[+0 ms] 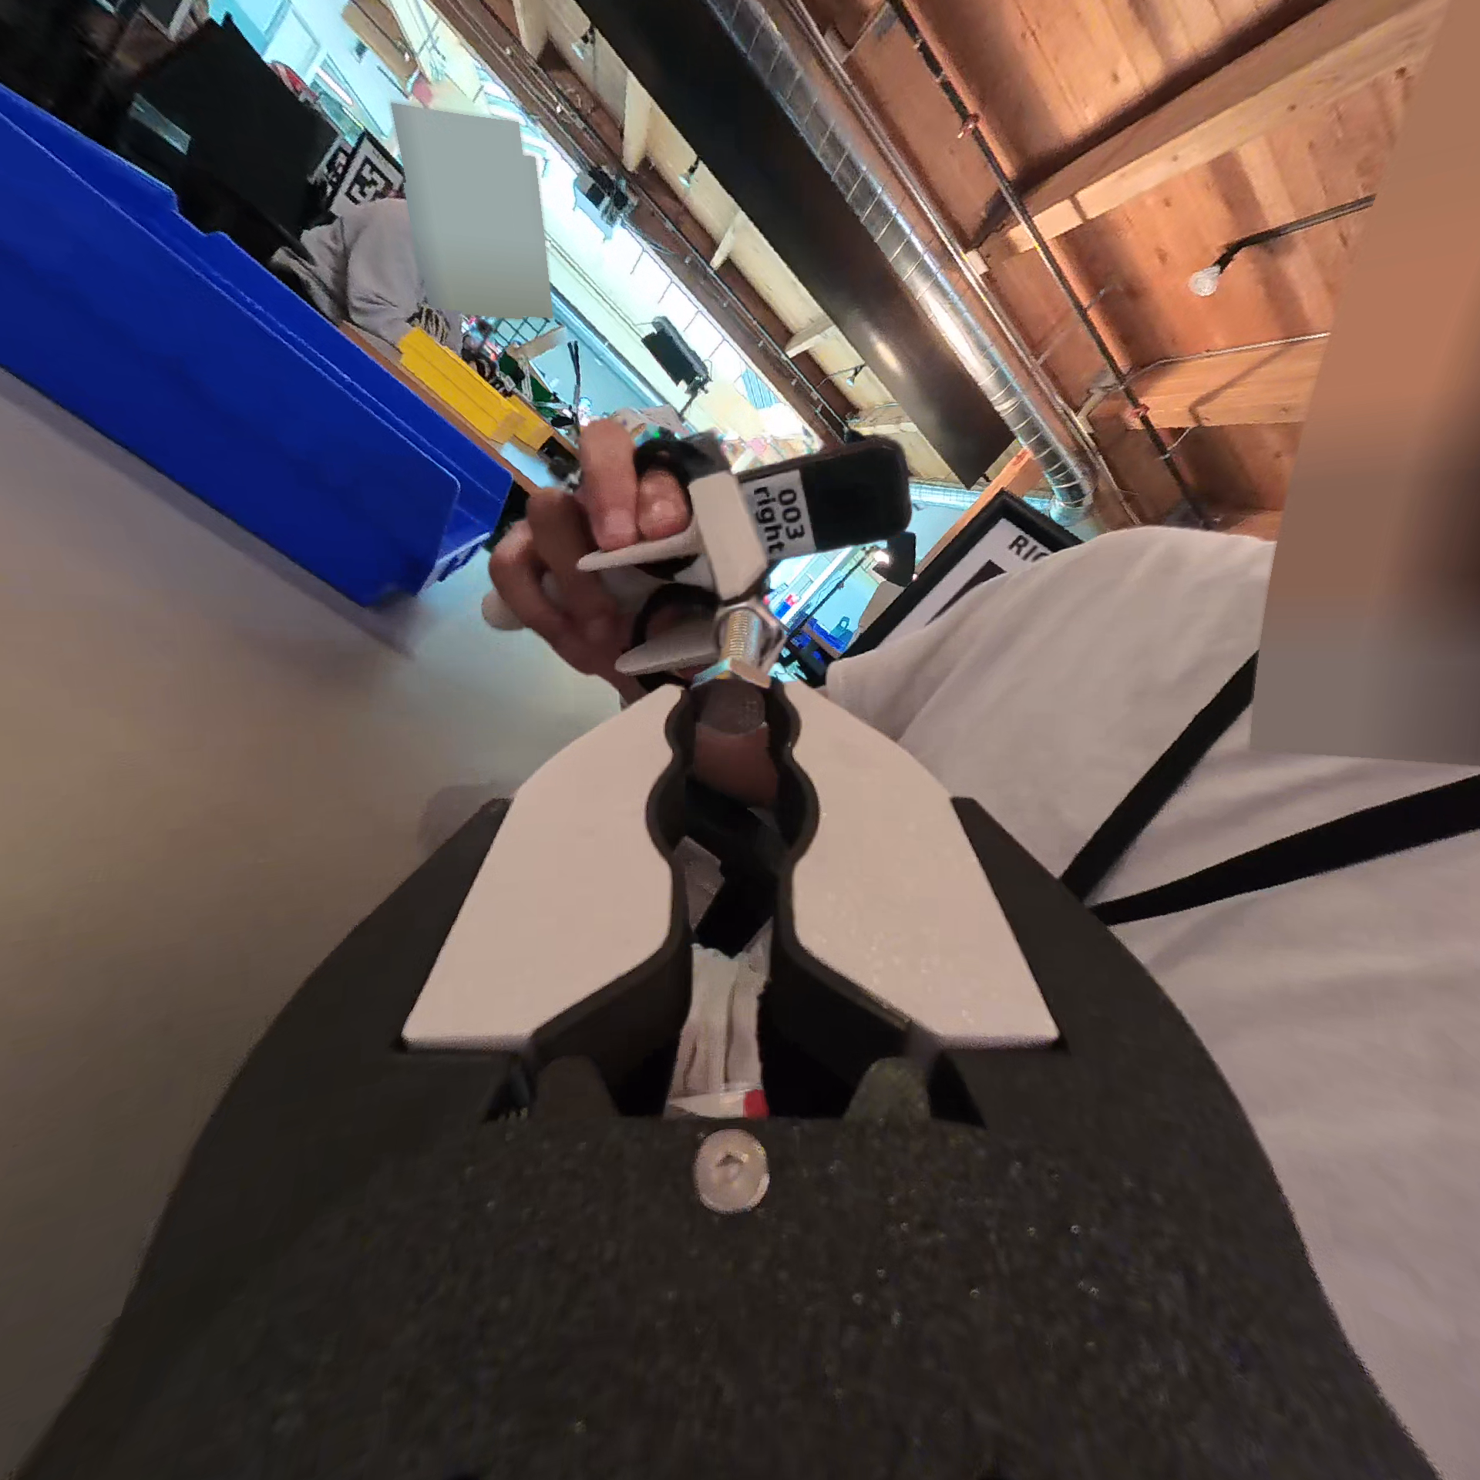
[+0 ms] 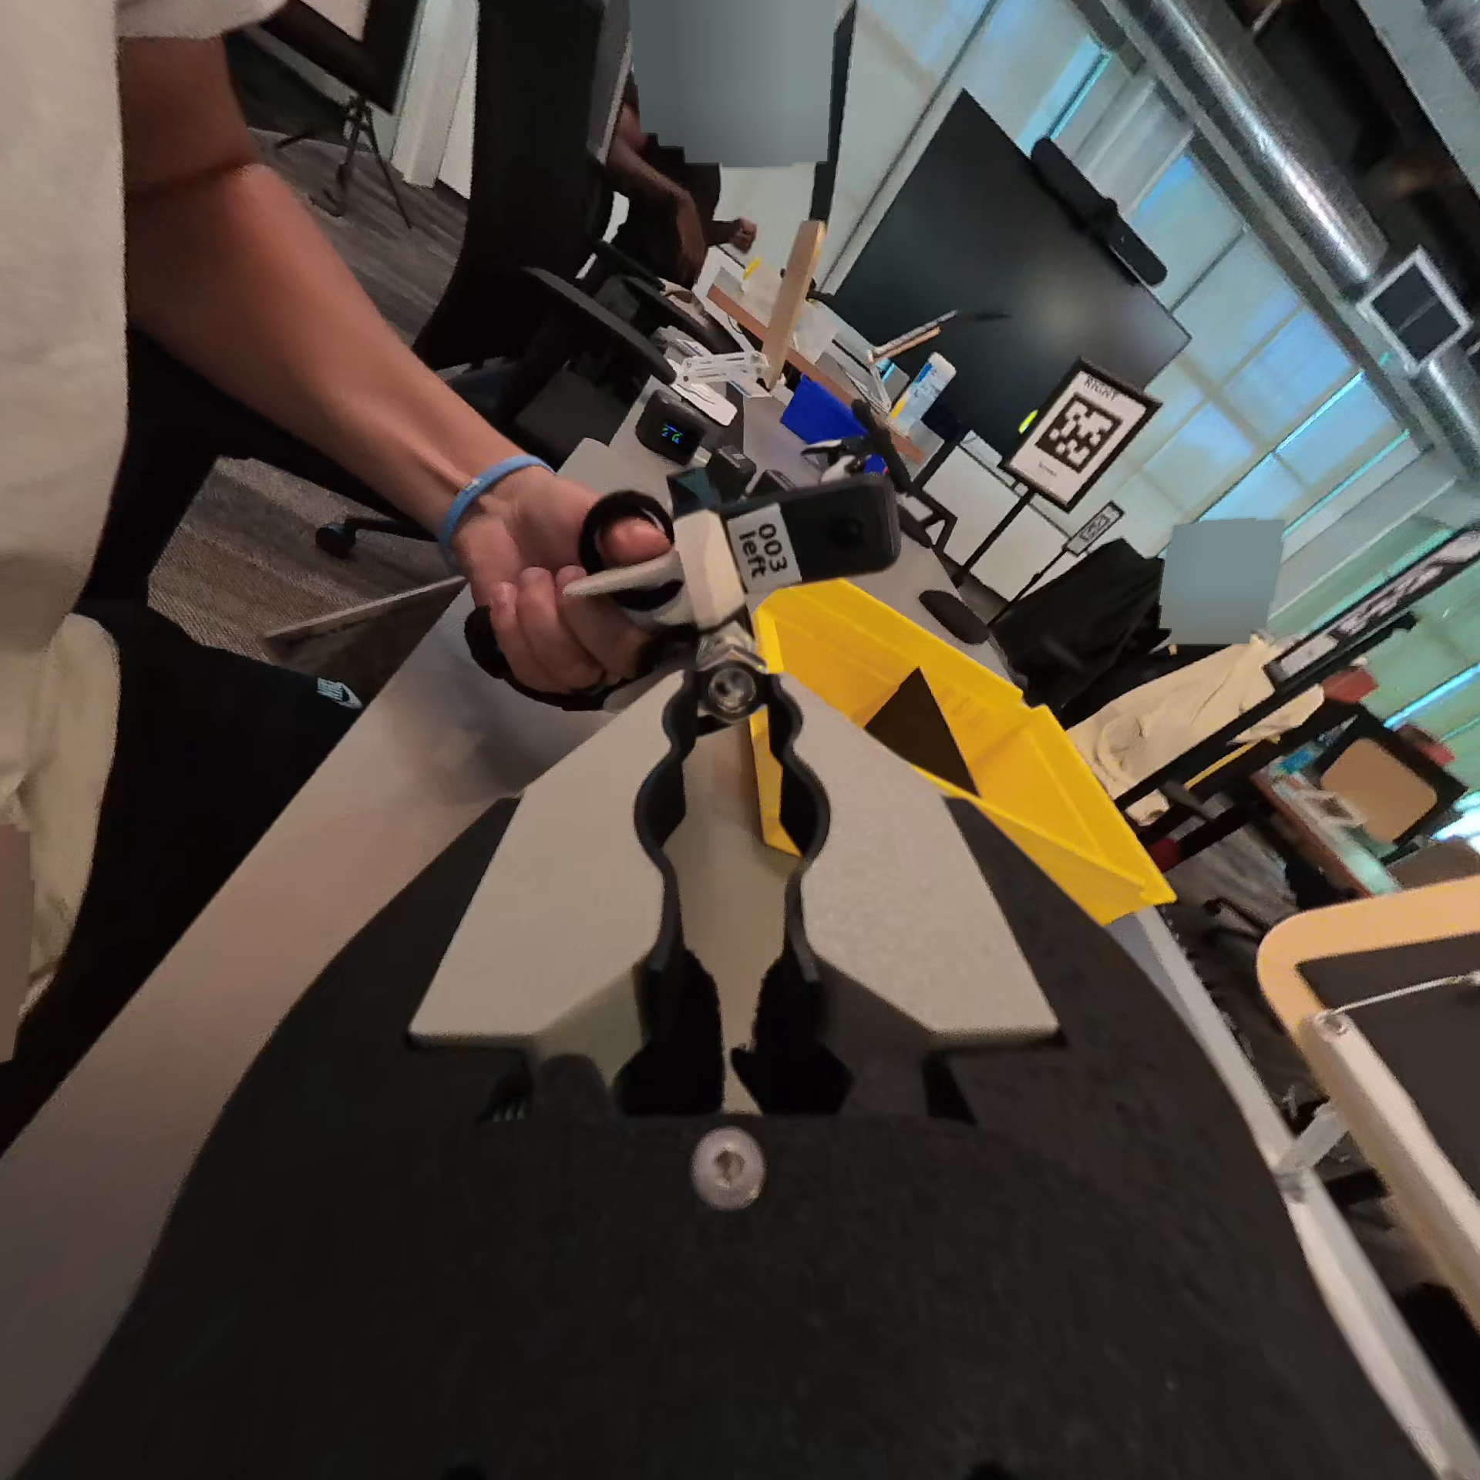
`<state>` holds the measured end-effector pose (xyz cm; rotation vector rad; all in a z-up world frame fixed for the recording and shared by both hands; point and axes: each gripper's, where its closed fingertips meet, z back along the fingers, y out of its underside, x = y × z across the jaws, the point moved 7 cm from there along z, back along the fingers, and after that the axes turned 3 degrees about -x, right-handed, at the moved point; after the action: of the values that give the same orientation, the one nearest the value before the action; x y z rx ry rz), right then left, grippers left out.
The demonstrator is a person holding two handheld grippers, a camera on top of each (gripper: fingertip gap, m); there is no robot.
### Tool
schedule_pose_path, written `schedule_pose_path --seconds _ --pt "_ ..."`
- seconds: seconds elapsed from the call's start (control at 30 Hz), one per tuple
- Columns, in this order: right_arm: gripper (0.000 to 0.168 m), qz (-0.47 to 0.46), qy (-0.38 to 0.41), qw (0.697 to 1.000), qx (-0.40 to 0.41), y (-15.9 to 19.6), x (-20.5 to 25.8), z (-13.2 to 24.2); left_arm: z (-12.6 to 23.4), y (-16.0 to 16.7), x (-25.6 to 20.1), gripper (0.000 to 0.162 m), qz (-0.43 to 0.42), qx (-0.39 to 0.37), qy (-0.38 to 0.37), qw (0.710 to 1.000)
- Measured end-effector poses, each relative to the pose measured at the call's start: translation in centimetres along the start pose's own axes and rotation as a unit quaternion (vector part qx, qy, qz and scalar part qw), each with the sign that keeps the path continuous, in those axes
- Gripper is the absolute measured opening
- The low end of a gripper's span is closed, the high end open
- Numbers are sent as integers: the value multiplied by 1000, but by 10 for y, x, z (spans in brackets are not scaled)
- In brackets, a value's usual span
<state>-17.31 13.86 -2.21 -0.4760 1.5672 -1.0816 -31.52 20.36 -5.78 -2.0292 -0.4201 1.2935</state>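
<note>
Basically, both tongs were clamped on one silver bolt [image 1: 735, 639]. The left gripper [image 1: 730, 703] was nearly closed on one end and the right gripper [image 2: 727, 693] nearly closed on the other. The bolt hung midair between them, above the grey table [image 1: 200, 721], with a blue bin [image 1: 200, 360] far left and a yellow bin [image 2: 961, 721] right.

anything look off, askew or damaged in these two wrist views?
Nothing is spilled or broken. One oddity: the left gripper and the right gripper meet tip to tip, both shut on the same bolt from opposite ends.
</note>
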Motion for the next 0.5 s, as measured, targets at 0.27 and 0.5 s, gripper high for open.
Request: schedule_pose_path --seconds 0.27,0.5 --pt "17 123 -66 990 23 -5 2 4 -6 7 1 17 24 21 27 999" --pt "17 280 -106 953 43 1 9 4 -5 14 8 17 54 40 17 998"
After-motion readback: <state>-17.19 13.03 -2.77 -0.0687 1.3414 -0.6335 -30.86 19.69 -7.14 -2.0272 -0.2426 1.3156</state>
